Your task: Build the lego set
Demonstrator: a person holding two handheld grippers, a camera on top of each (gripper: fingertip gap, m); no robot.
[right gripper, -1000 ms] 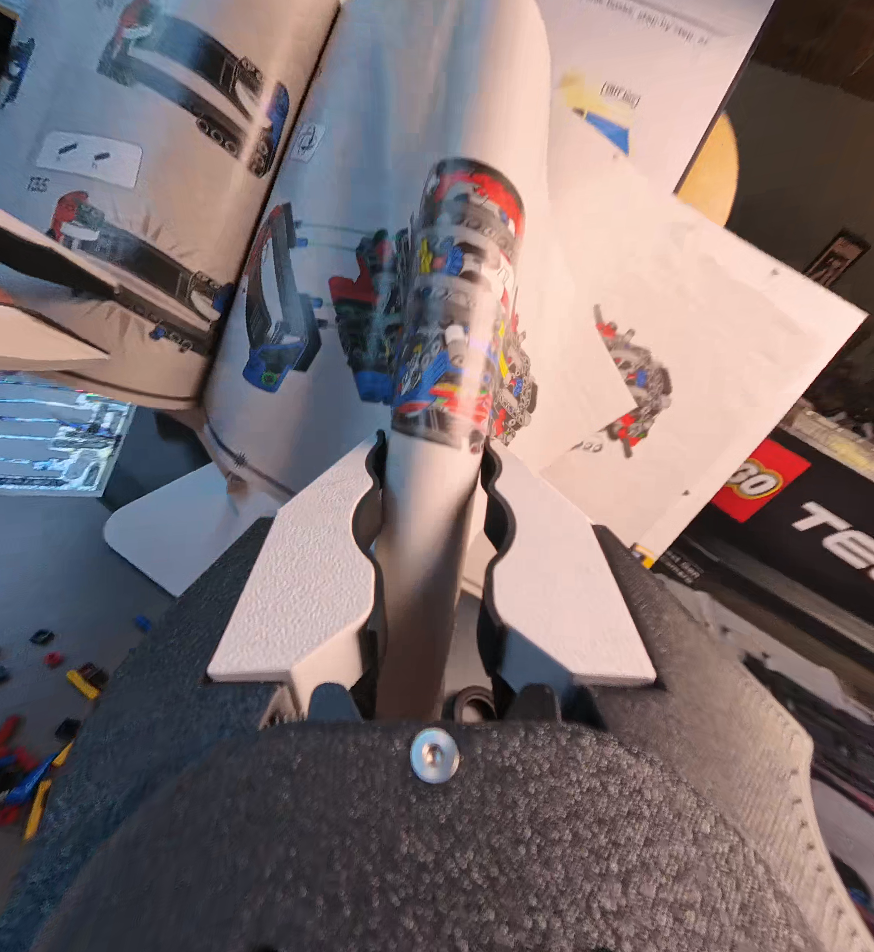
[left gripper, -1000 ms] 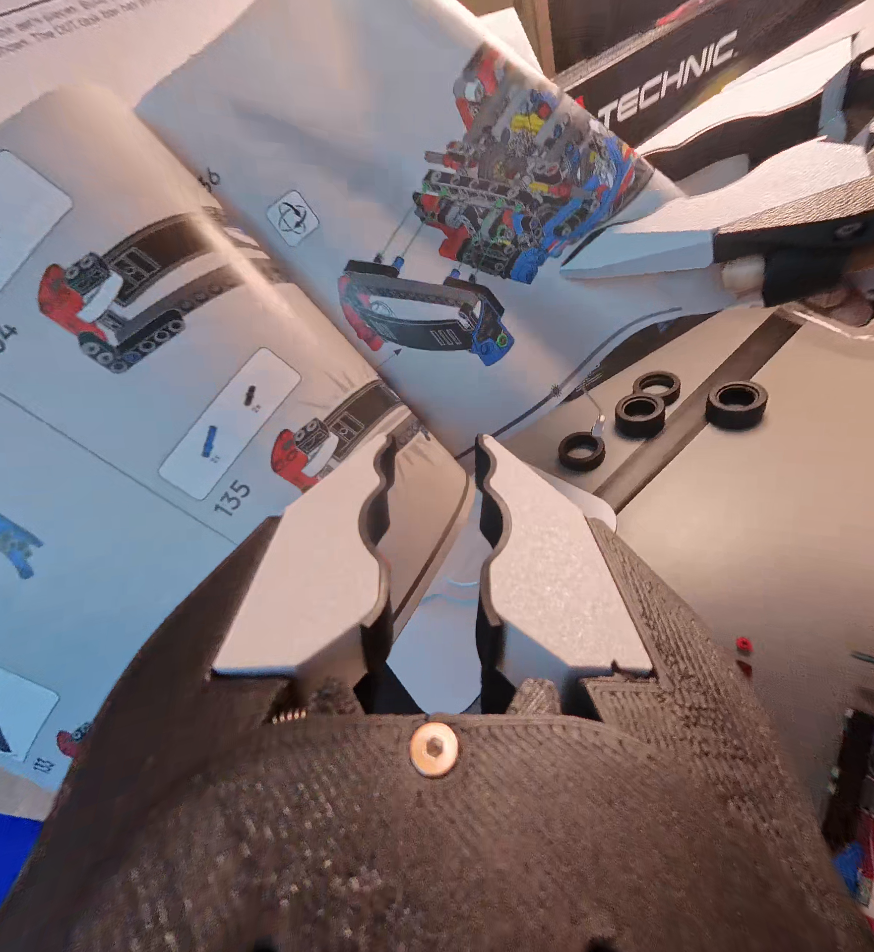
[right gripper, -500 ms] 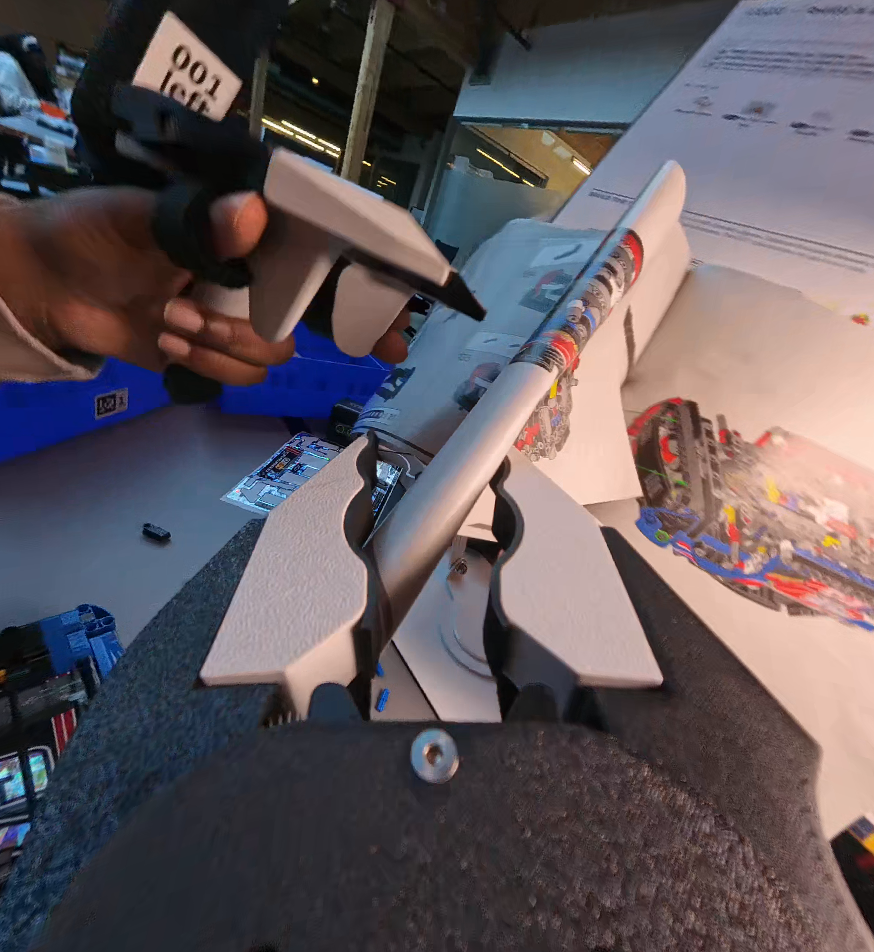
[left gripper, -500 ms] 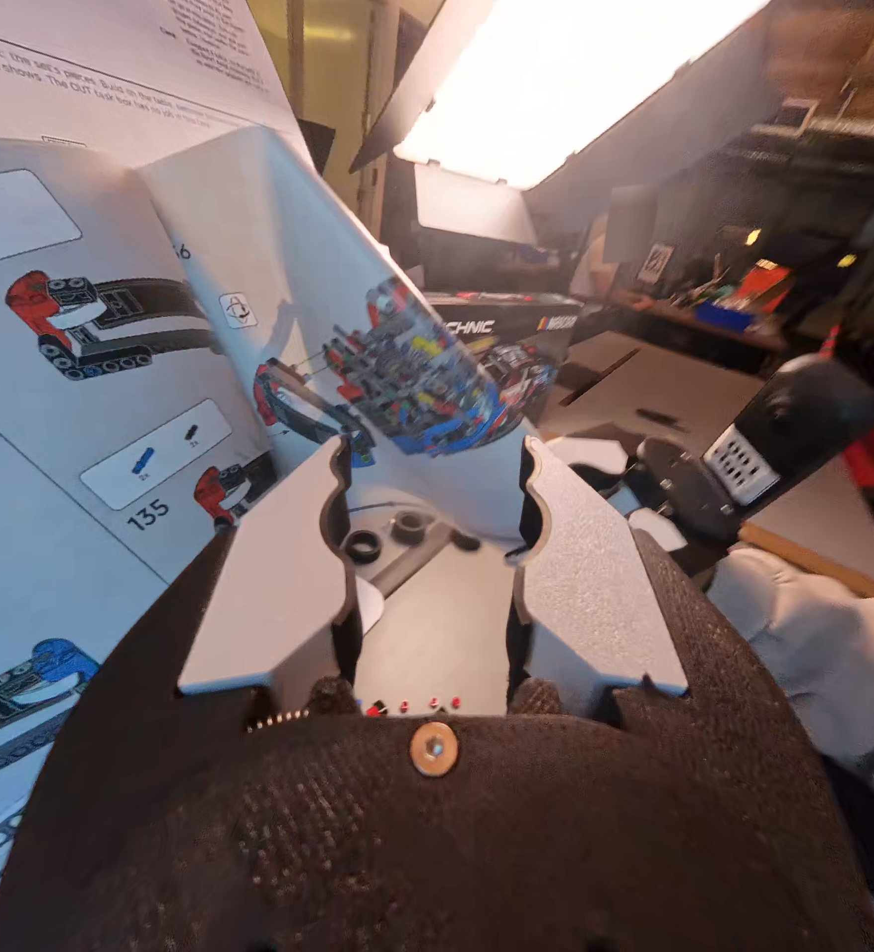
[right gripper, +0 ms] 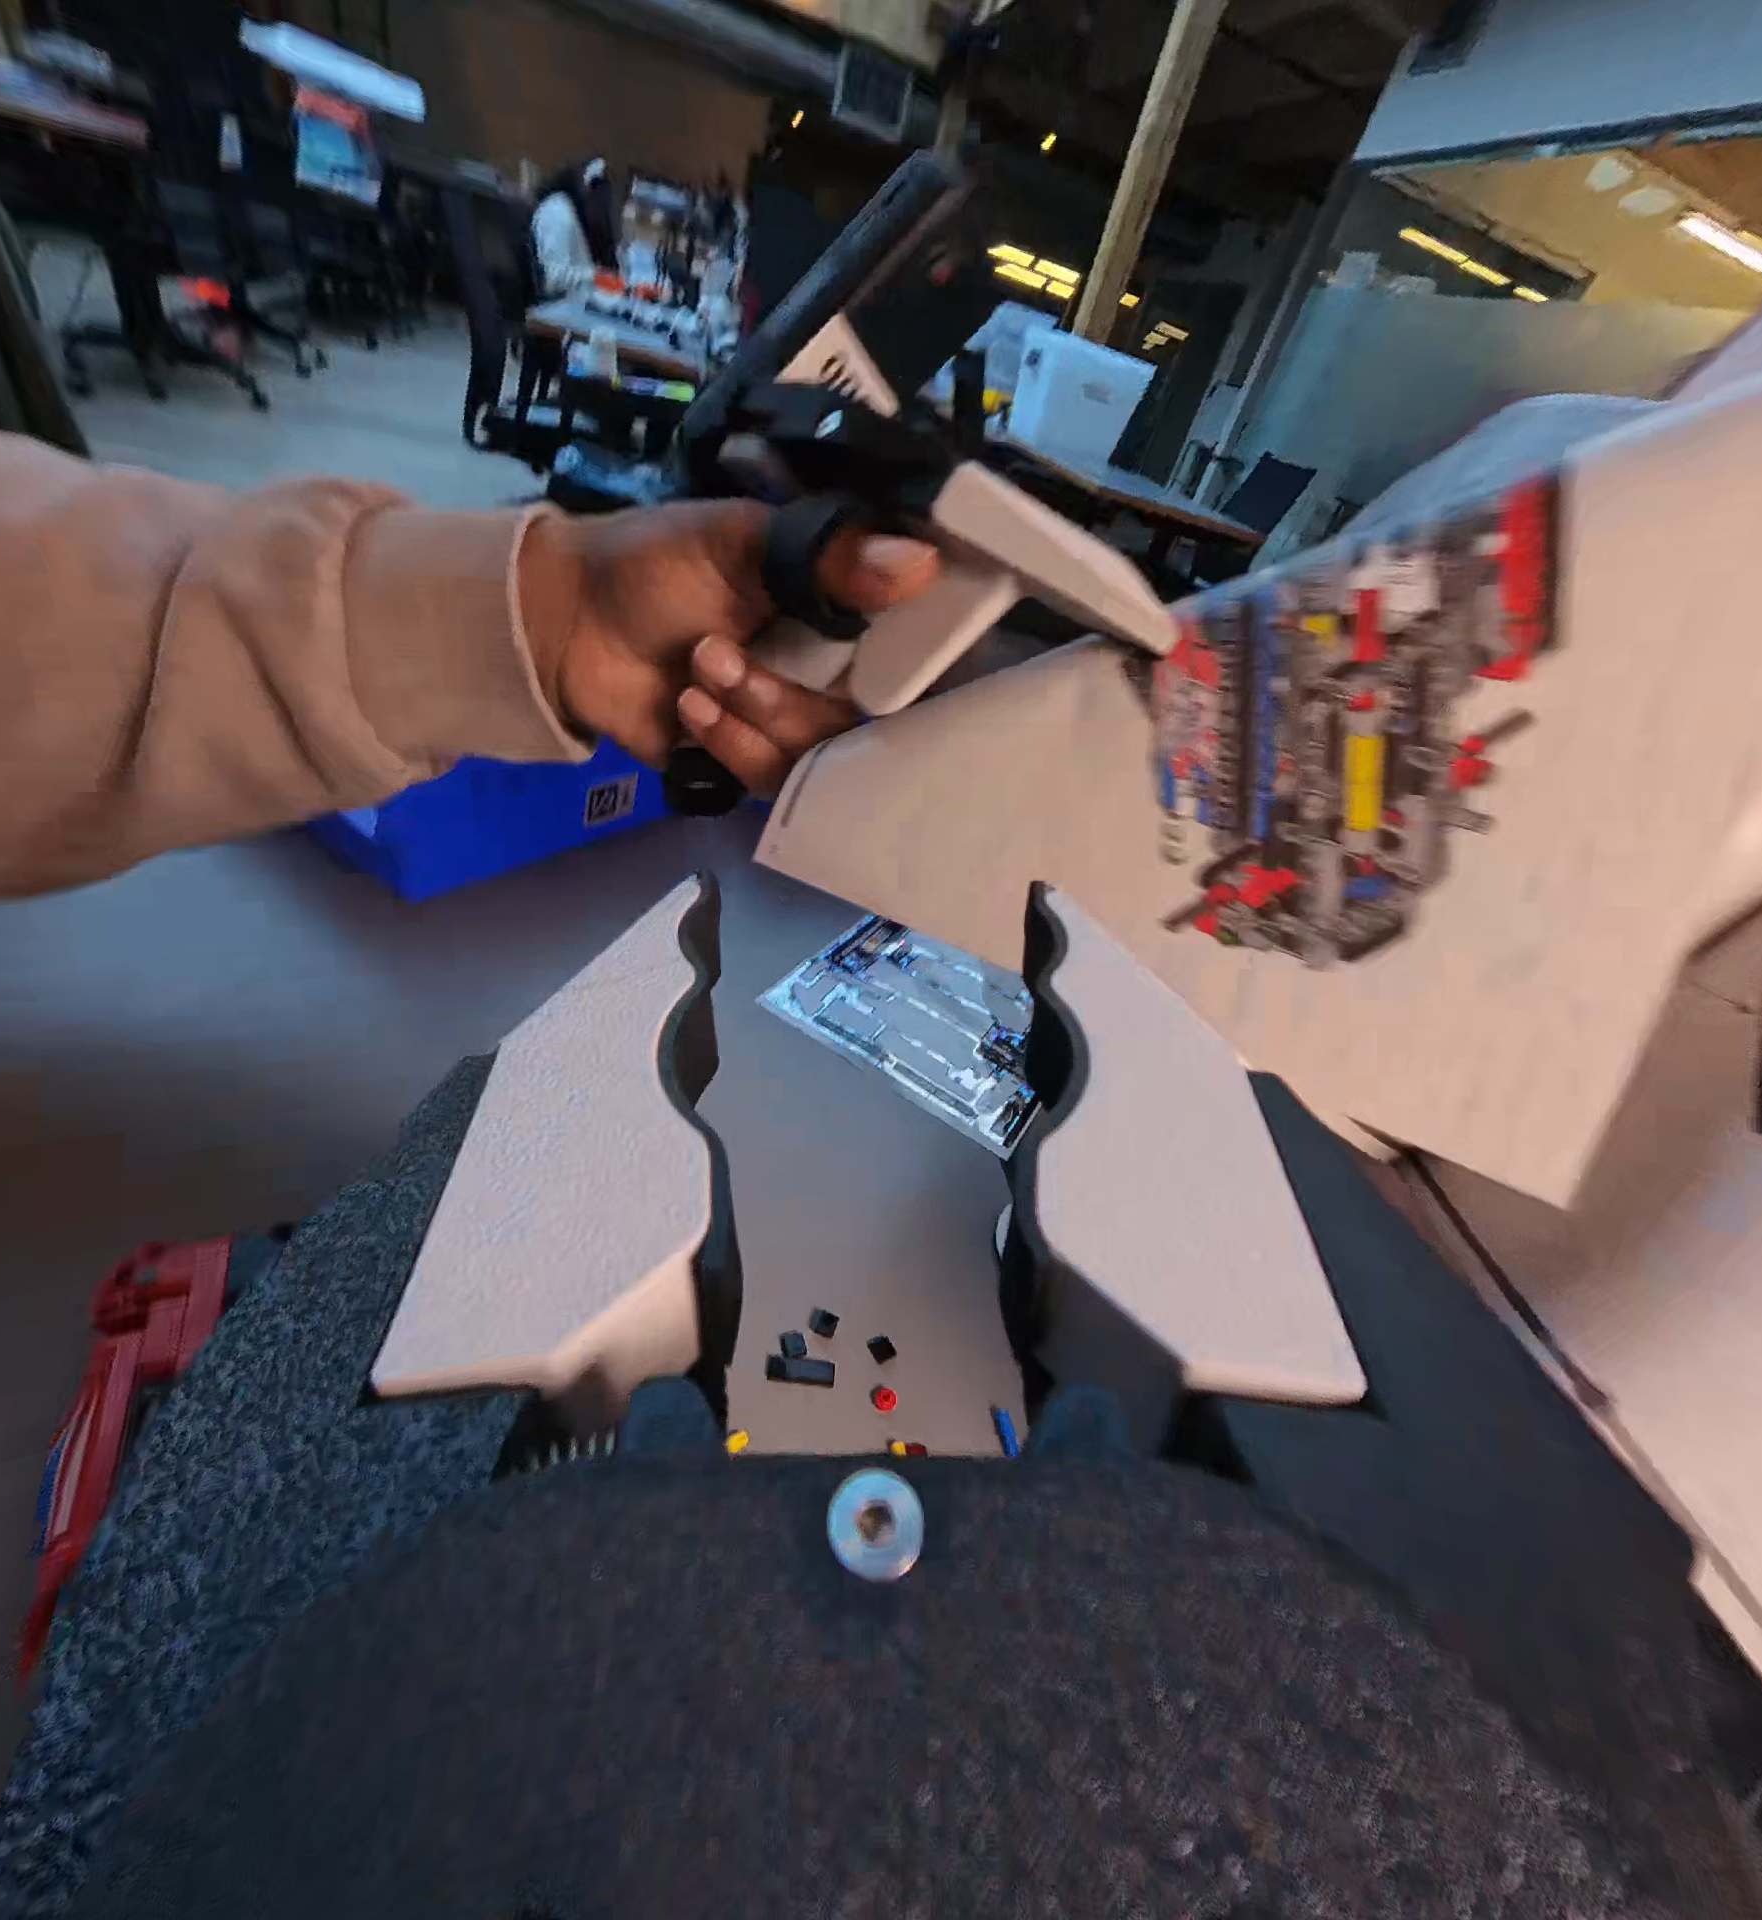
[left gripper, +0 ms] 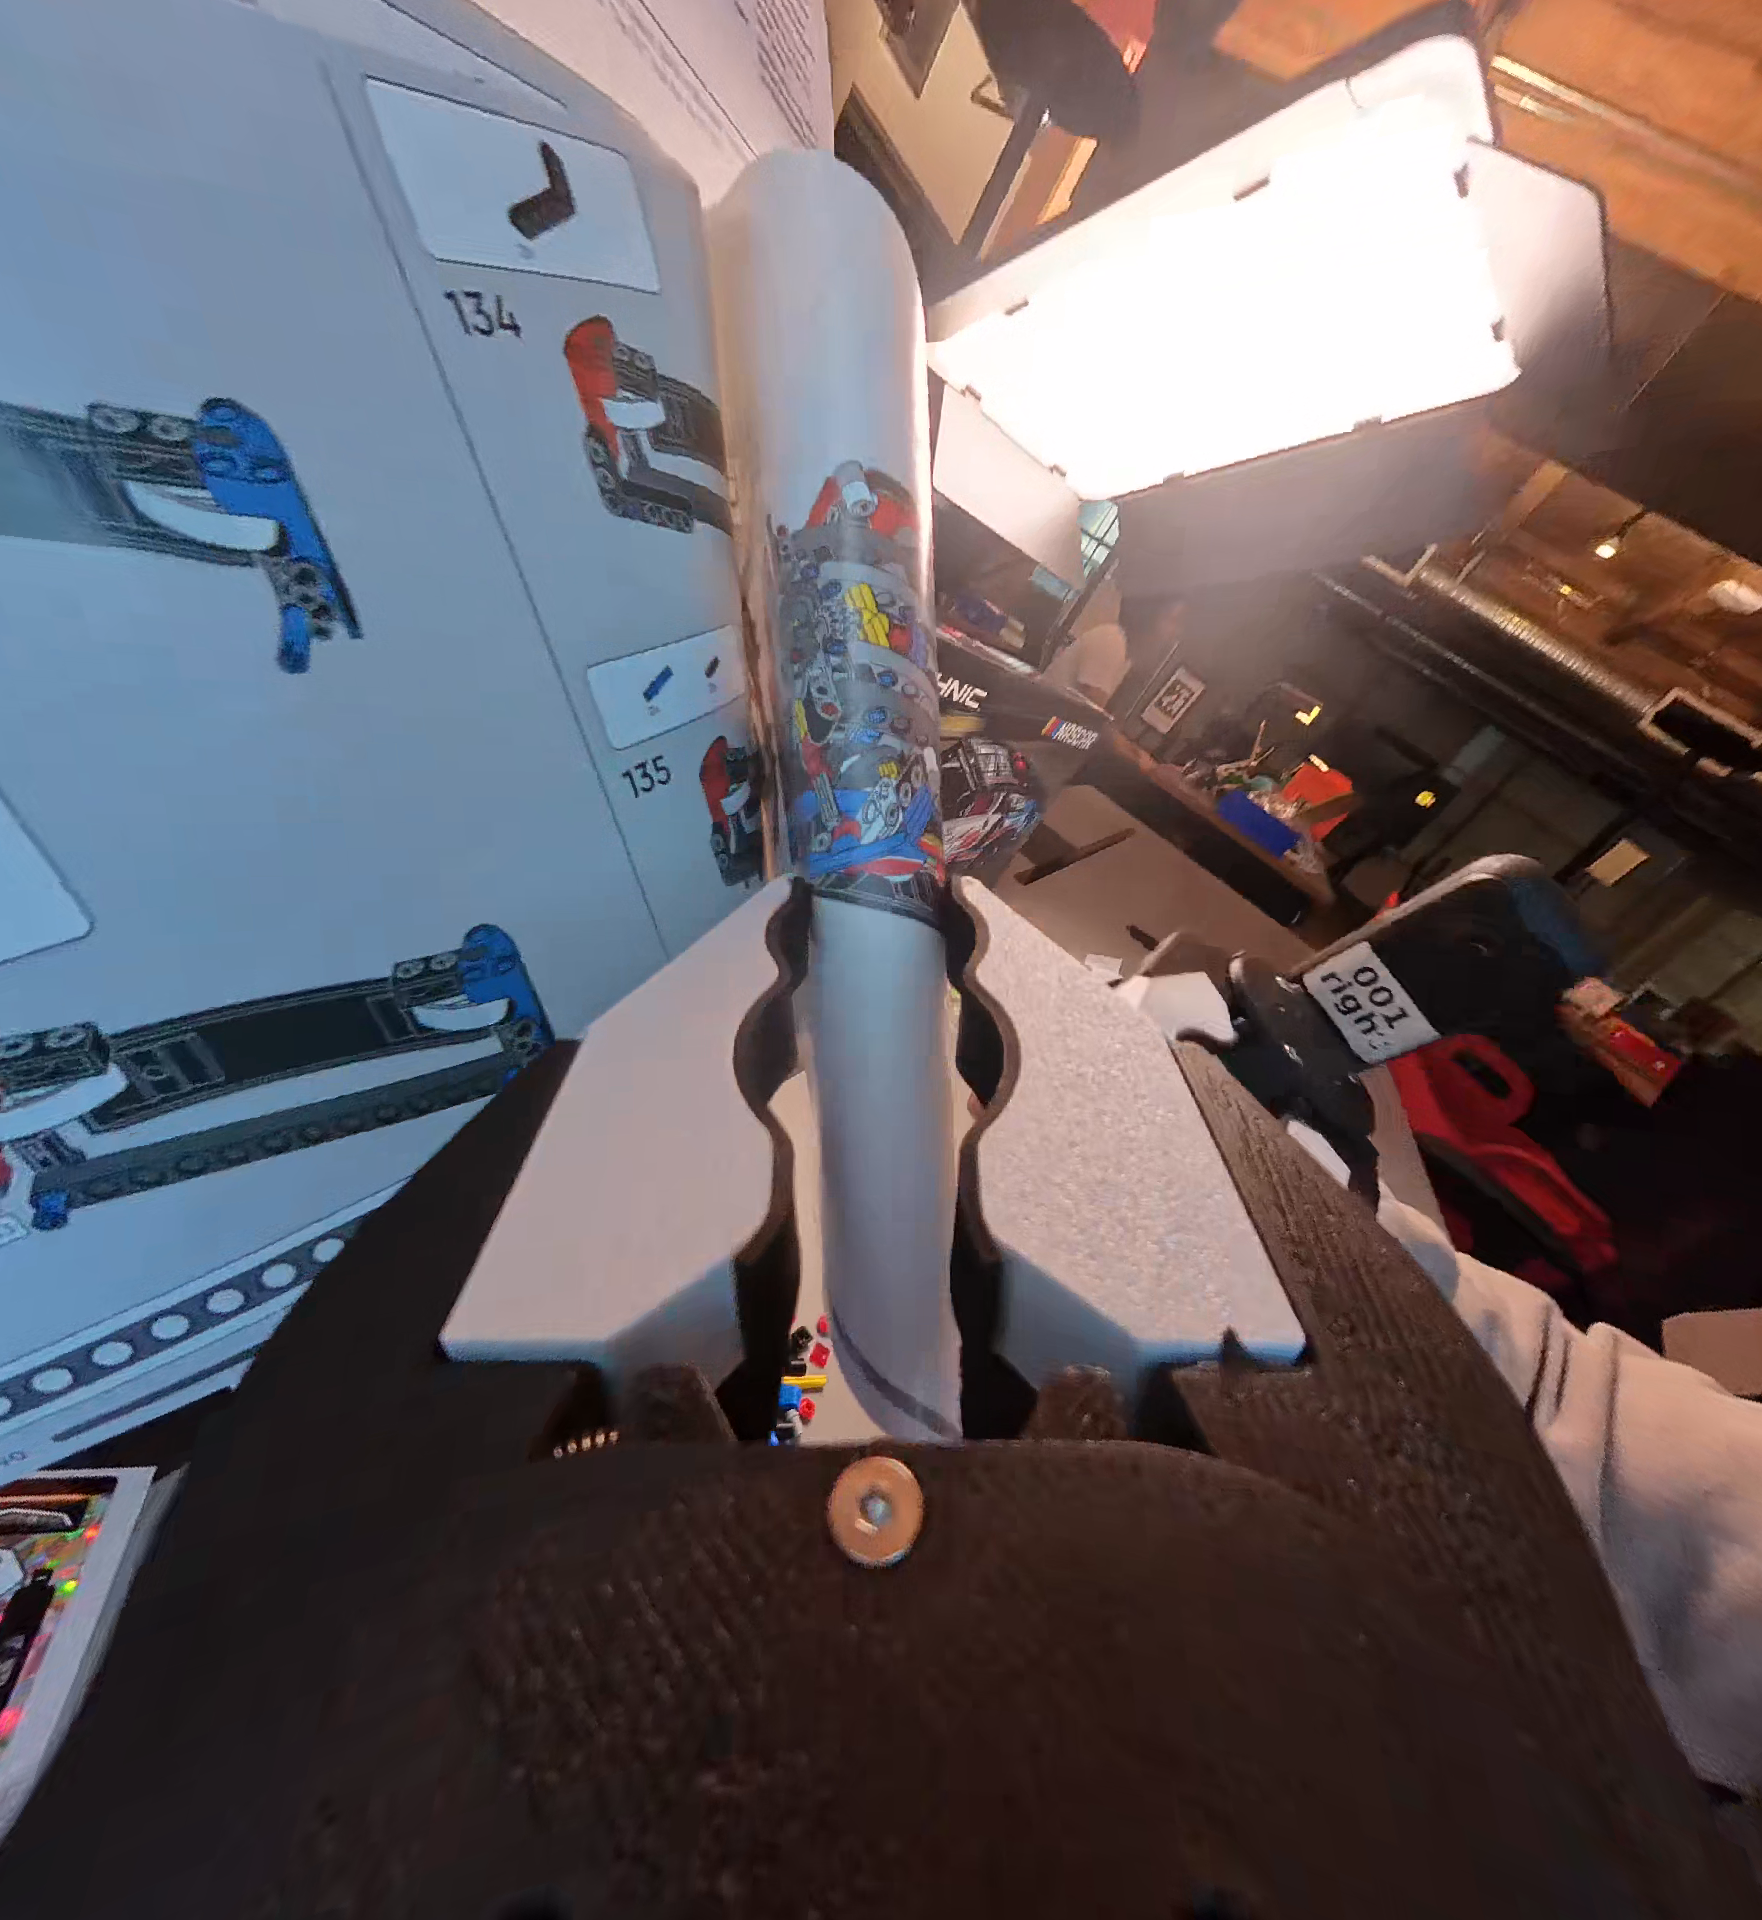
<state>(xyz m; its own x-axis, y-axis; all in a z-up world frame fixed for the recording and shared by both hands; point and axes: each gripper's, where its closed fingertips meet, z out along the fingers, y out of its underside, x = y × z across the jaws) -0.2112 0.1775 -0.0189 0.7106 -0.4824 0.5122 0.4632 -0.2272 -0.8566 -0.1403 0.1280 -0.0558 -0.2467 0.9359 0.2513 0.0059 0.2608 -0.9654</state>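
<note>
Bright light panel (left gripper: 1261,301), cluttered benches (right gripper: 628,332).

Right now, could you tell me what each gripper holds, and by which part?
The left gripper pinches the booklet's curled page near its lower edge; the right gripper is open, holding nothing.

Left wrist view is pretty warm and orange overall, mostly because of the big rectangular white light panel (left gripper: 1261,291) up top right, which is totally blown out with haze bleeding around it. The curled white instruction booklet page (left gripper: 846,665) catches a soft sheen, and its printed pictures at the left edge are smeared and stretched by the fisheye. The background room is dim and mushy.

Right wrist view runs cooler and flatter. The peach fabric sleeve (right gripper: 212,665) and the open white booklet (right gripper: 1376,790) show heavy motion blur. The grey tabletop (right gripper: 233,1039) is evenly lit, with barely any shadow.
</note>
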